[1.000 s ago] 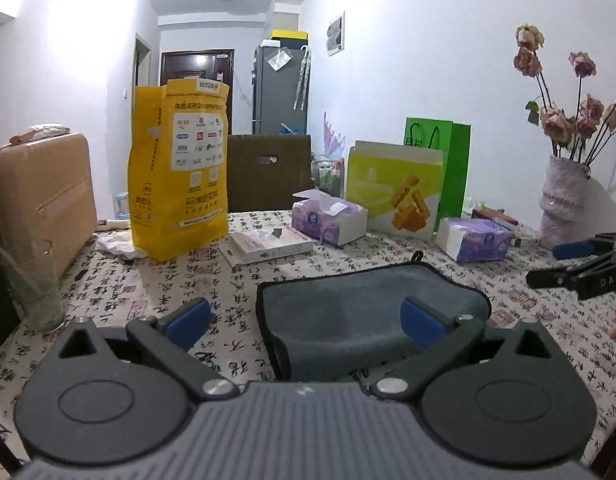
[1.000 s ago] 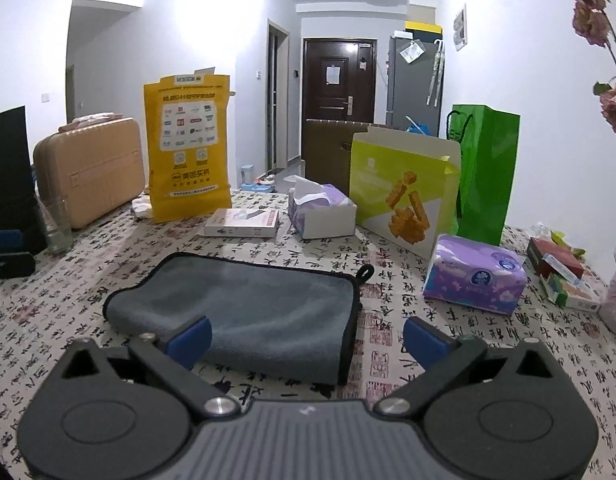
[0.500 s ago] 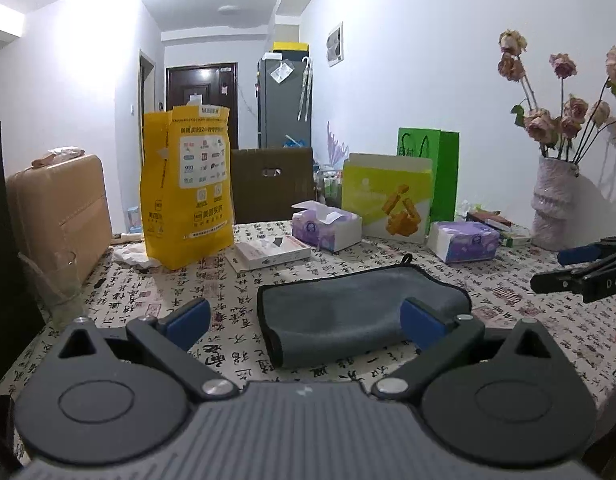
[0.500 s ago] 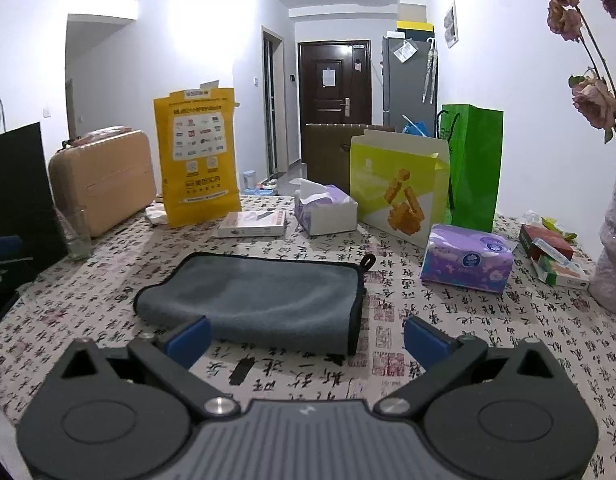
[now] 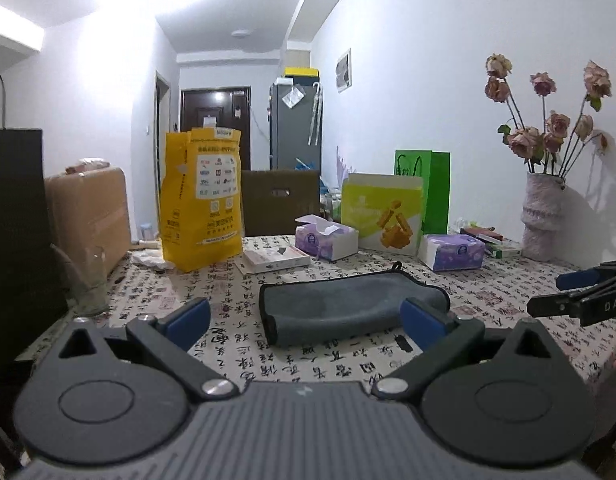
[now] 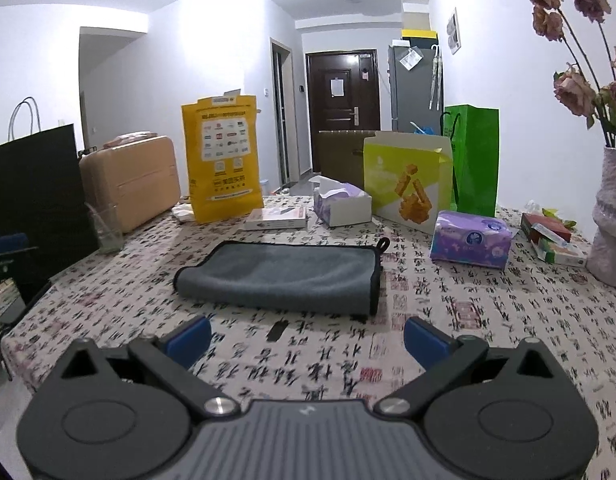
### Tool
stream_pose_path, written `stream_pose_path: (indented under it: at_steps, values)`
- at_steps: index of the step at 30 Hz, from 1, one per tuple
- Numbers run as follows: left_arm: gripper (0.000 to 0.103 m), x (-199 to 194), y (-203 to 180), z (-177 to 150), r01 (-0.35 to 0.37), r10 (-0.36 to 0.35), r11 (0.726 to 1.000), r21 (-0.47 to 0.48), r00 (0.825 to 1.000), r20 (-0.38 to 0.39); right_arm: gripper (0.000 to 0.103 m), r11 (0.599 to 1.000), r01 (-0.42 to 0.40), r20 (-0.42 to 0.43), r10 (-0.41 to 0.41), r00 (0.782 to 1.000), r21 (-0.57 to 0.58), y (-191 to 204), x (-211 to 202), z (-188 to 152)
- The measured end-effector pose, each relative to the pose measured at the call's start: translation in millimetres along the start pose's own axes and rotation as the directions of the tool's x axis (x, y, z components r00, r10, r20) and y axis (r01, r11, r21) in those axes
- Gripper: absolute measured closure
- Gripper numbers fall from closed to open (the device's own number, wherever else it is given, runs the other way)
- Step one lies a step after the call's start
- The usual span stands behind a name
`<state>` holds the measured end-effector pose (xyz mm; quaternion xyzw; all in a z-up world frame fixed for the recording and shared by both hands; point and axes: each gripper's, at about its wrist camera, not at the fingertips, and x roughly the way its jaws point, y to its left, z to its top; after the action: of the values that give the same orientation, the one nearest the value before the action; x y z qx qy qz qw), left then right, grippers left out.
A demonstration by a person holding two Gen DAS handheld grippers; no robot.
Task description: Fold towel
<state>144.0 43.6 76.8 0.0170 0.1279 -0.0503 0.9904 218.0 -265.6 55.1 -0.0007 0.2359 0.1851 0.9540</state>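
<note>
A grey towel (image 5: 347,304) with black trim lies folded flat on the patterned tablecloth; it also shows in the right wrist view (image 6: 284,276). My left gripper (image 5: 306,322) is open and empty, held back from the towel's near edge. My right gripper (image 6: 306,338) is open and empty, also short of the towel. The right gripper's blue-tipped fingers (image 5: 579,292) show at the right edge of the left wrist view, apart from the towel.
Behind the towel stand a yellow bag (image 6: 222,160), a flat box (image 6: 276,218), a tissue box (image 6: 341,204), a yellow-green carton (image 6: 407,184), a green bag (image 6: 473,160) and a purple tissue pack (image 6: 469,240). A vase (image 6: 611,224) is right, a glass (image 6: 106,232) and suitcase (image 6: 132,180) left.
Both grippers have pulled back and risen away from the towel, which now looks smaller and farther. The towel has not moved. Both grippers stay open.
</note>
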Motion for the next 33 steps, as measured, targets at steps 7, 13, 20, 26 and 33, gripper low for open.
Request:
stream_pose_path:
  at_steps: [7,13,20,26,33]
  values:
    - [0.0,-38.6,-7.7,-26.3,-0.031,0.031,0.999,-0.007,0.999,0.038,0.0,1.0,-0.023,0.025,0.023,0.999,0.004,19.7,-36.1,-23.7]
    - [0.0,-62.5,-9.1,-46.7,-0.022,0.023,0.999,-0.033,0.999,0.035,0.0,0.999,-0.037,0.042,0.036,0.998,0.017,32.8,-55.1,-38.8]
    - [0.0,-79.8,-19.6,-62.3,-0.03,0.031,0.999,-0.023,0.998,0.048,0.0,0.998,-0.051,0.077,0.048,0.996,0.037,45.3,-73.1,-52.6]
    - [0.0,-89.6,-28.2,-73.2,-0.004,0.006,0.999,-0.05,0.999,0.04,0.0,0.998,-0.058,0.131,0.053,0.99,0.037,58.2,-89.9,-70.9]
    - [0.0,-95.0,-32.9,-83.0,-0.029,0.03,0.997,-0.076,0.999,0.016,0.0,0.998,-0.056,0.155,0.05,0.987,0.035,62.9,-103.7,-88.0]
